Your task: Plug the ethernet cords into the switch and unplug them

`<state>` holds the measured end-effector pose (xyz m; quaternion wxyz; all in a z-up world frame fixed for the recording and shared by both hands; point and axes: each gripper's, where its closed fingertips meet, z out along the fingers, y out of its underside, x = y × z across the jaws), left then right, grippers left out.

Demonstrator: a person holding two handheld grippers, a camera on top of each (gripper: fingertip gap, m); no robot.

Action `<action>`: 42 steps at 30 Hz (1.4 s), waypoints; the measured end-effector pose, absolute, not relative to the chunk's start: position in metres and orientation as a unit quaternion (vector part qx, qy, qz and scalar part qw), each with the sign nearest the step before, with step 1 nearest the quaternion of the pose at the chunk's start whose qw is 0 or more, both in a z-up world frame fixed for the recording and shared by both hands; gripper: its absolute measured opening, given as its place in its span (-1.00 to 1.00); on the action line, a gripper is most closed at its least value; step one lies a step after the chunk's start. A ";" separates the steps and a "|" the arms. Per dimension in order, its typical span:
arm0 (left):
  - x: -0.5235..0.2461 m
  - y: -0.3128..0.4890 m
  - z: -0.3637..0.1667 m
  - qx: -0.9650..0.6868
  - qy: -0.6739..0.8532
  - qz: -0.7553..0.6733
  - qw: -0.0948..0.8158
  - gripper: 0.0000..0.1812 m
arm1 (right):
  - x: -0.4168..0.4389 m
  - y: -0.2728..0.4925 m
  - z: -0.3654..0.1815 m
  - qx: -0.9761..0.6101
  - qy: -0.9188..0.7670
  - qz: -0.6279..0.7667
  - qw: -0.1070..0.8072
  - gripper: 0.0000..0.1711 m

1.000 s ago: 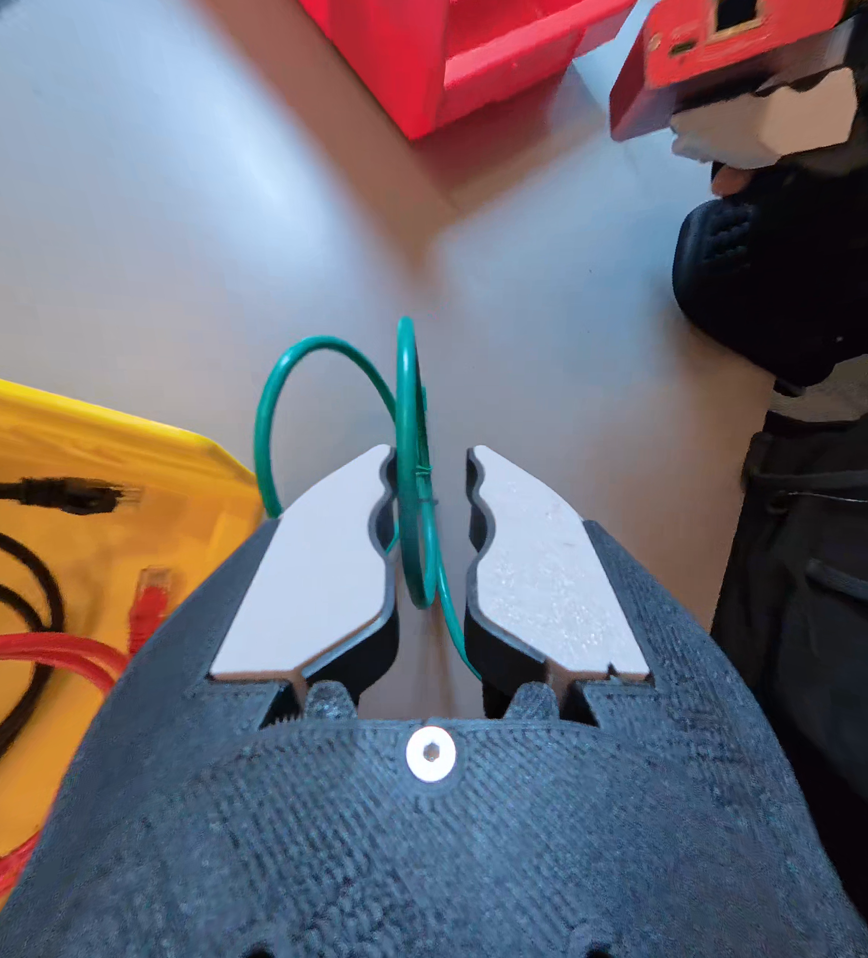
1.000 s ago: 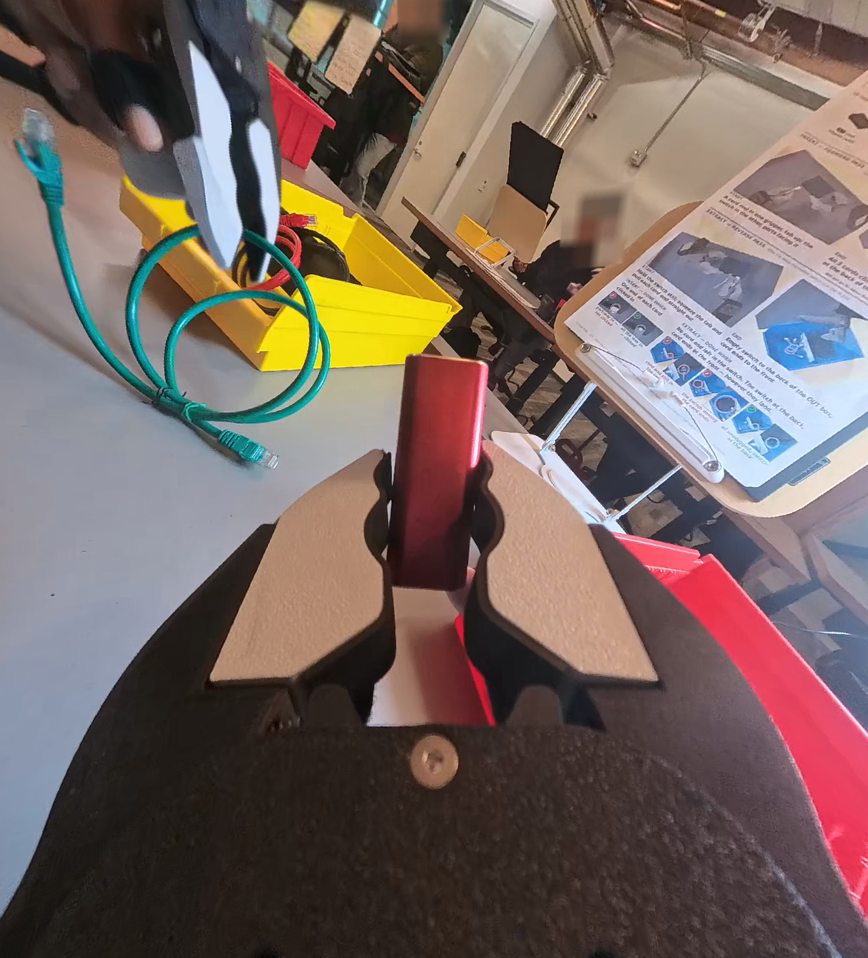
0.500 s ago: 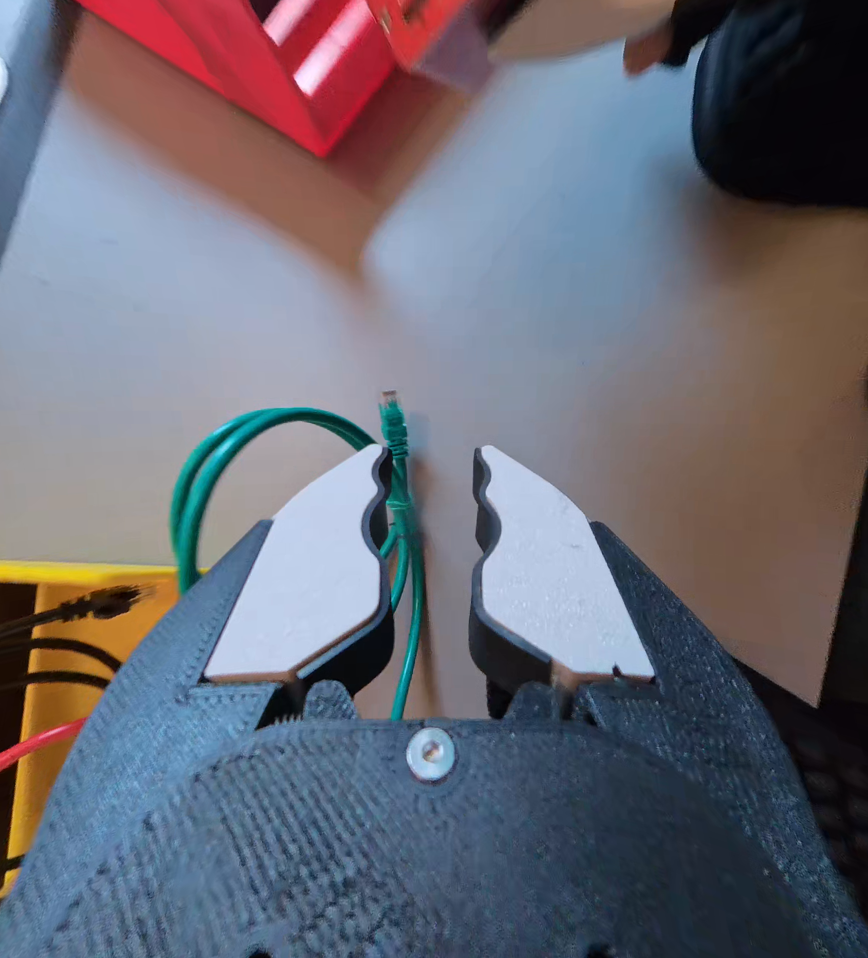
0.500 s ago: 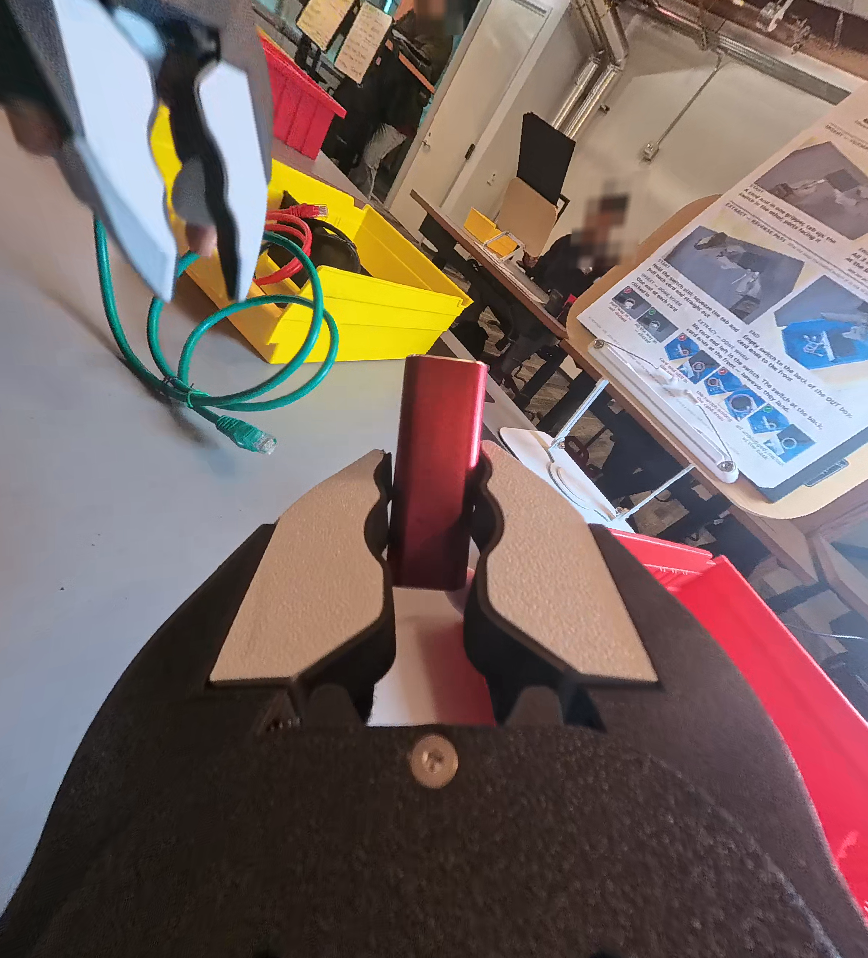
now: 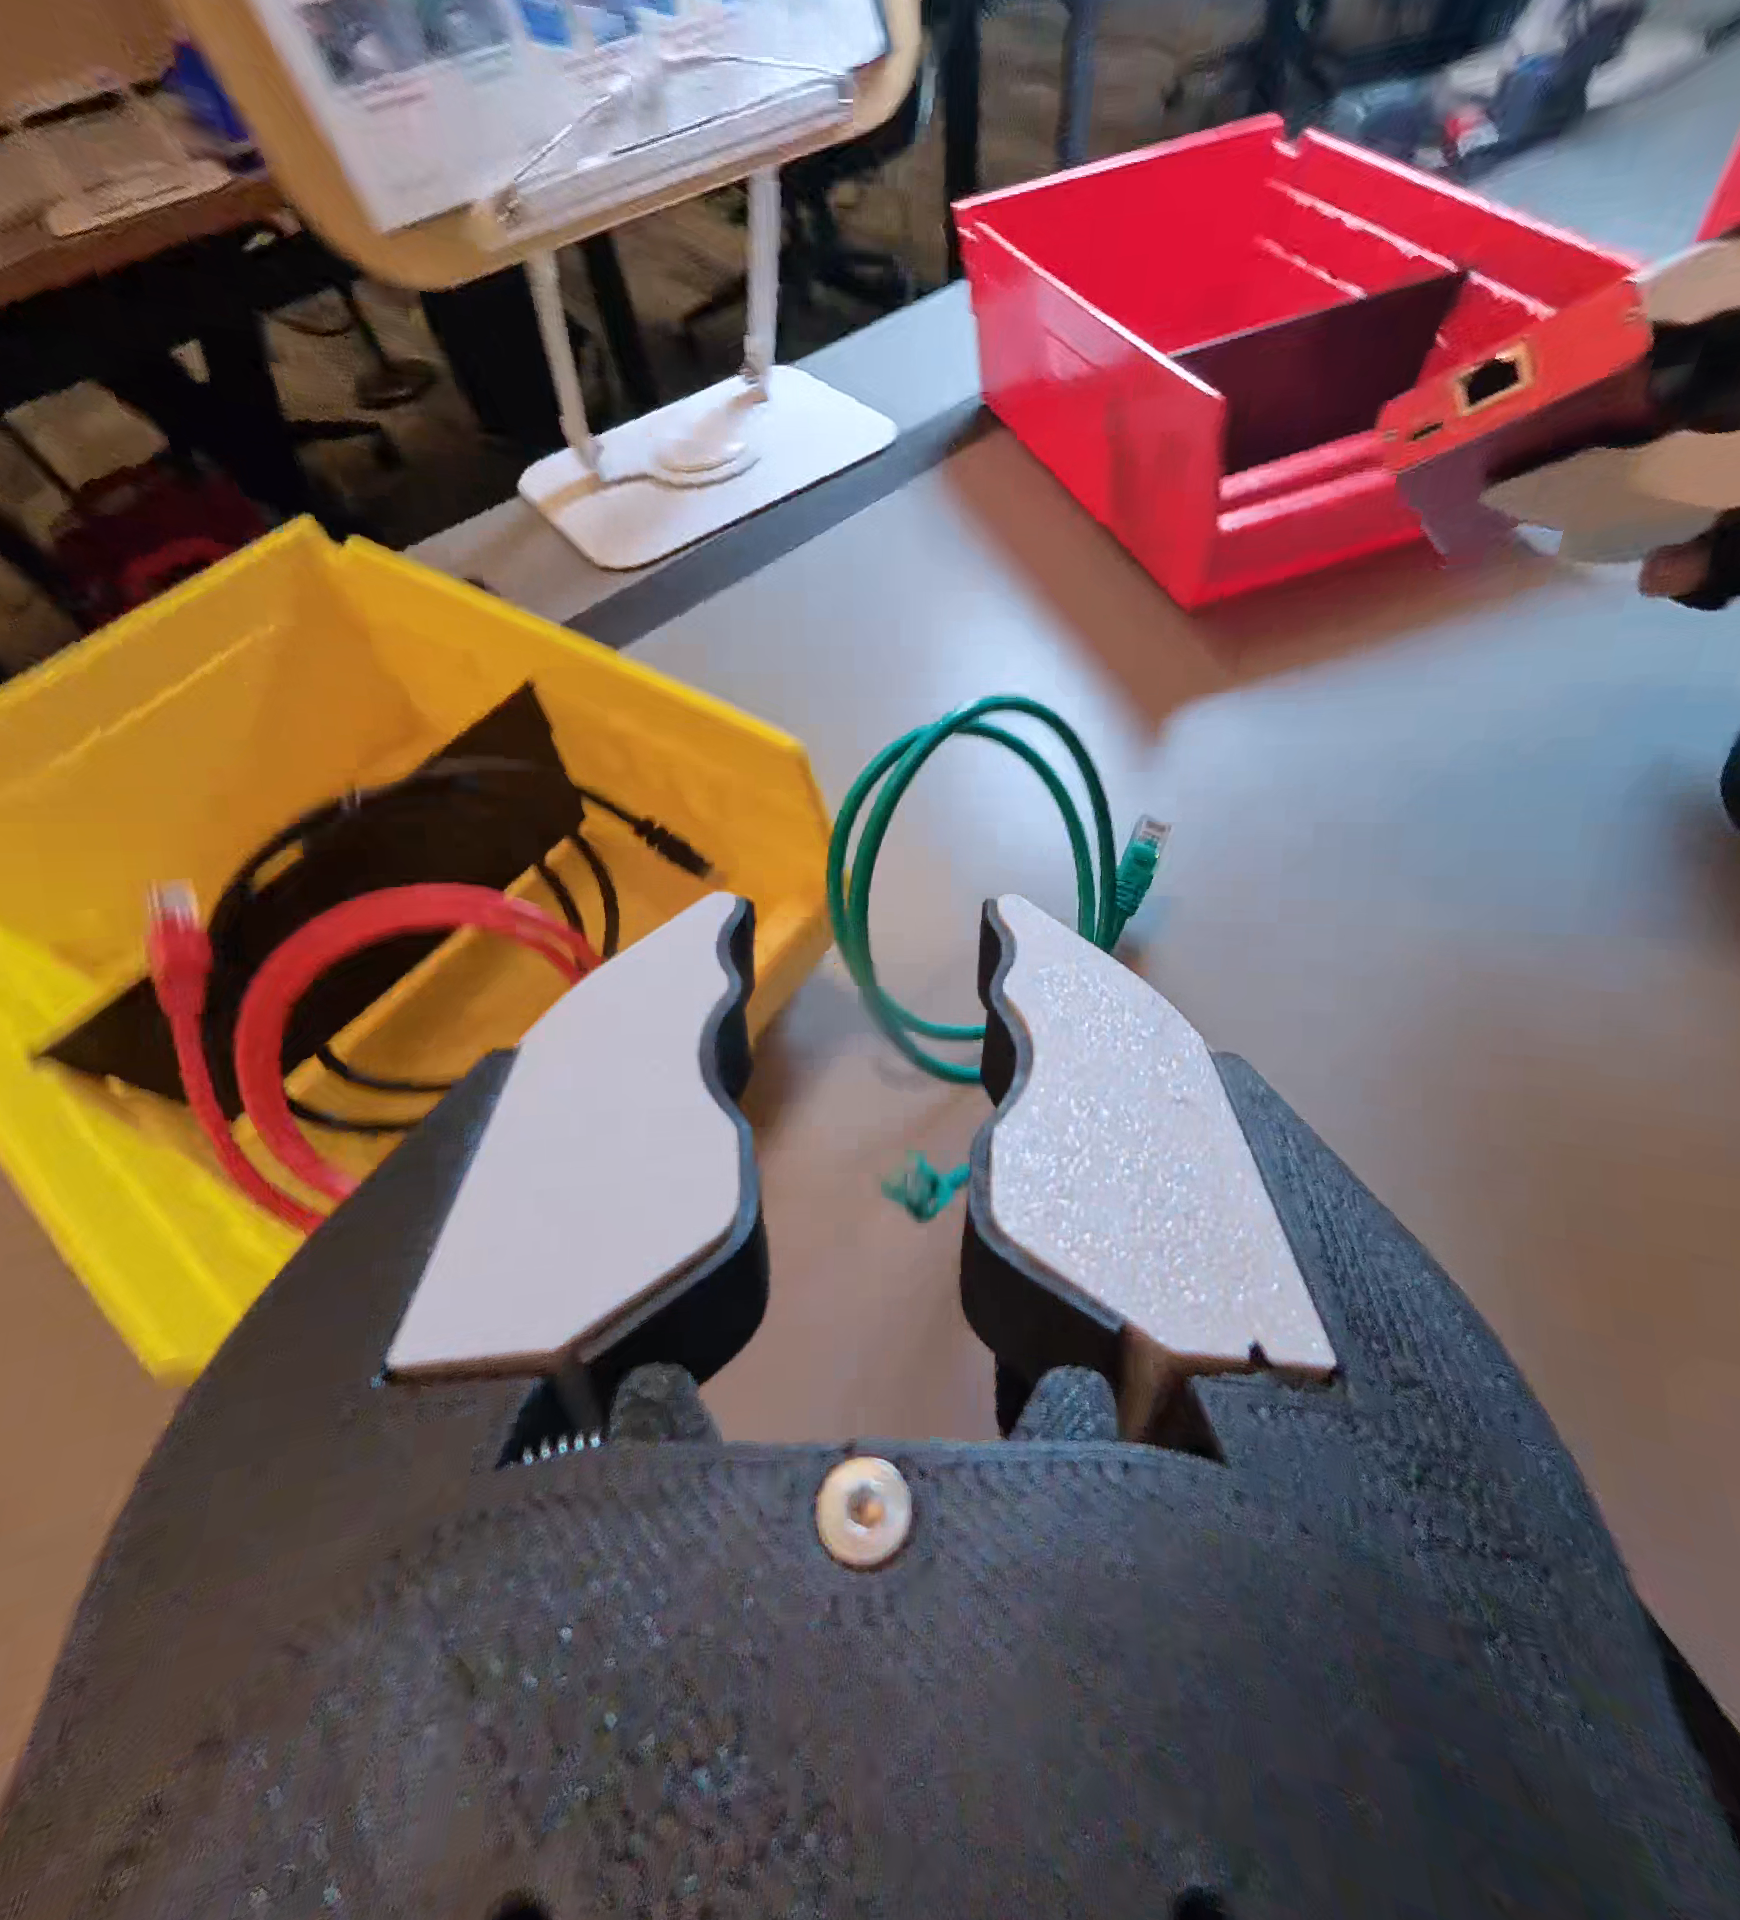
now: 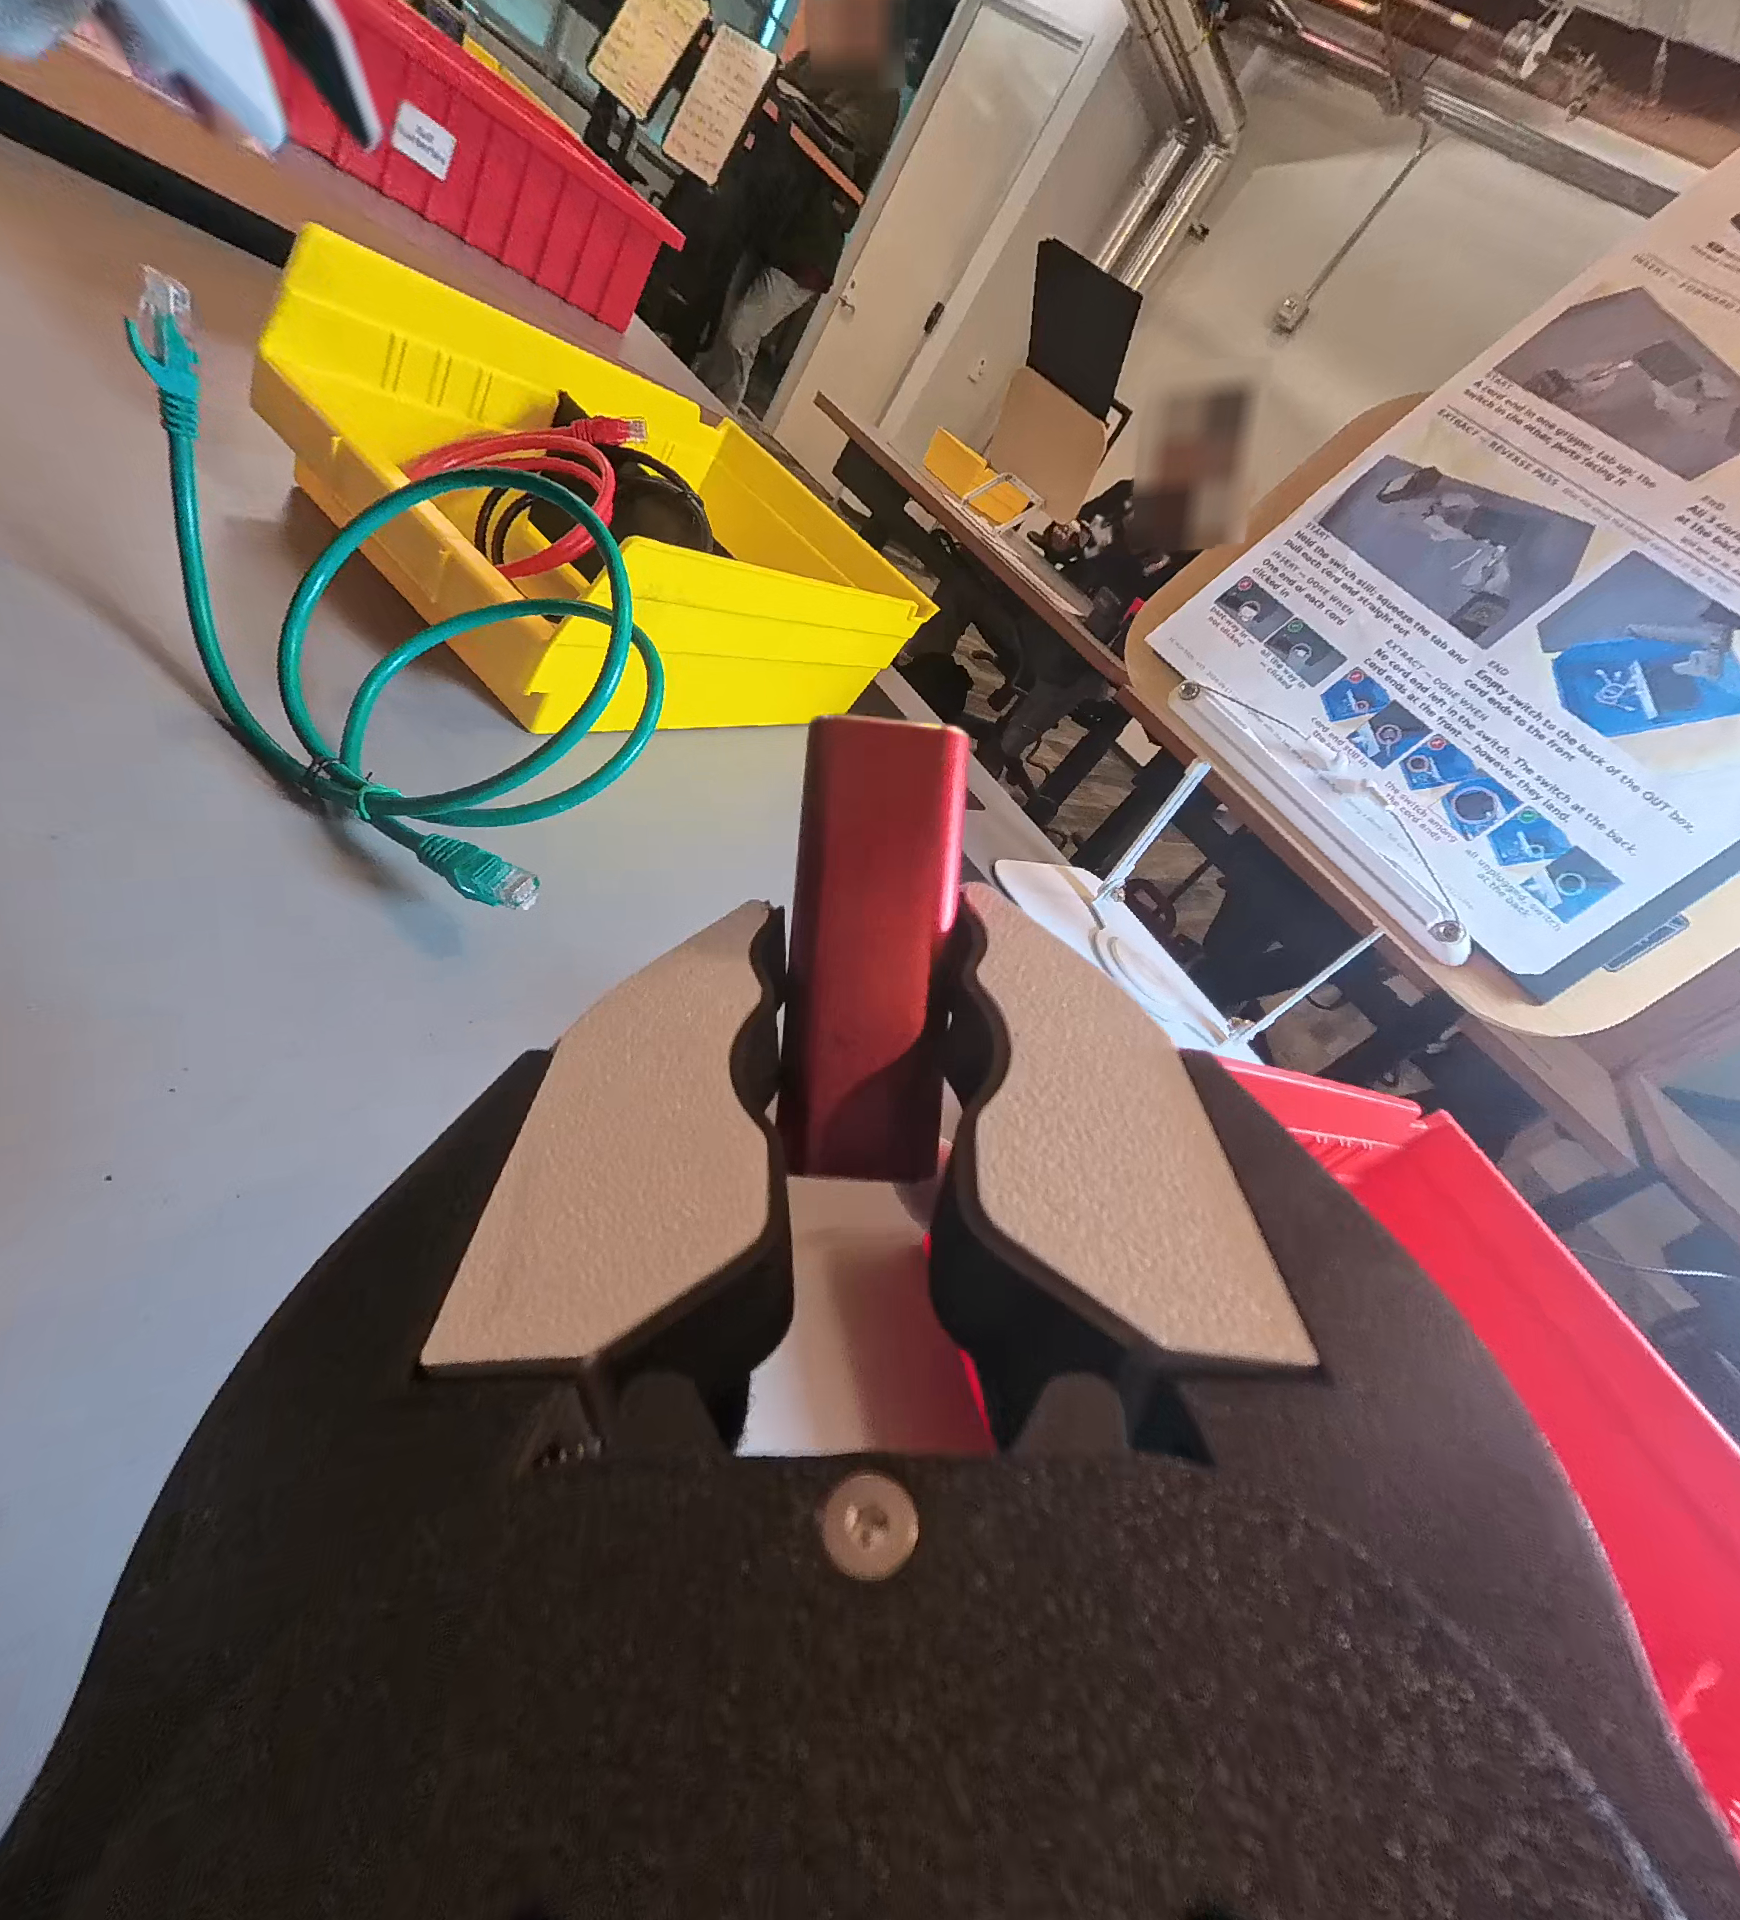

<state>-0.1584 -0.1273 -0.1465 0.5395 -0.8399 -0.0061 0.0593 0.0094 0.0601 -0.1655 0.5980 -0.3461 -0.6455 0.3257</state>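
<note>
The left gripper (image 5: pixel 861 925) hangs above the grey worktop (image 5: pixel 1417 1039) with its jaws apart and nothing between them; the coiled green ethernet cord (image 5: pixel 959 873) lies on the worktop below and ahead of it, its loops tied together at one spot, one plug (image 6: pixel 492 881) resting flat and the other plug (image 6: pixel 162 312) sticking up at the end of a rising length of cable (seen best from the right wrist view). Just beside the coil sits a yellow bin (image 5: pixel 222 727) holding a red cord (image 5: pixel 326 997) and a black cord (image 5: pixel 492 800). The right gripper (image 6: pixel 871 935) is clamped on the red switch (image 6: pixel 876 935), which stands up between its fingers; from the left wrist view the switch (image 5: pixel 1510 384) is held off to the right, above the worktop near an open red bin (image 5: pixel 1084 281), with a port showing on its face and no cord plugged in. Beyond the worktop's far edge stands an instruction sheet (image 6: pixel 1531 623) on a white stand (image 5: pixel 710 457)
</note>
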 end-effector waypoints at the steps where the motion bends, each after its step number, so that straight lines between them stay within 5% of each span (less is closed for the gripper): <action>1: -0.161 -0.135 -0.159 -0.837 -0.028 0.050 0.544 -0.52 | 0.010 0.060 -0.165 -0.344 -0.646 0.328 0.598 -0.68; 6: -0.148 -0.149 -0.245 -0.866 -0.081 0.022 0.493 -0.50 | 0.010 0.057 -0.160 -0.336 -0.643 0.324 0.607 -0.68; 9: -0.148 -0.136 -0.251 -0.862 -0.068 0.022 0.502 -0.82 | 0.010 0.058 -0.161 -0.335 -0.645 0.303 0.616 -0.68; 20: -0.135 -0.126 -0.115 -0.815 0.118 0.056 0.564 -0.94 | 0.013 0.063 -0.155 -0.338 -0.630 0.305 0.629 -0.68; 25: -0.081 -0.135 -0.066 -0.802 0.211 -0.111 0.548 -0.94 | 0.016 0.058 -0.147 -0.323 -0.625 0.318 0.636 -0.68; 31: -0.056 -0.077 -0.180 -0.867 0.209 -0.251 0.376 -0.94 | 0.014 0.054 -0.151 -0.313 -0.637 0.304 0.635 -0.68; 35: -0.049 -0.042 -0.268 -0.900 0.224 -0.221 0.303 -0.94 | 0.014 0.060 -0.156 -0.318 -0.641 0.291 0.635 -0.68; 42: -0.038 -0.007 -0.269 -0.881 0.247 -0.211 0.343 -0.76 | 0.012 0.062 -0.168 -0.298 -0.665 0.277 0.626 -0.68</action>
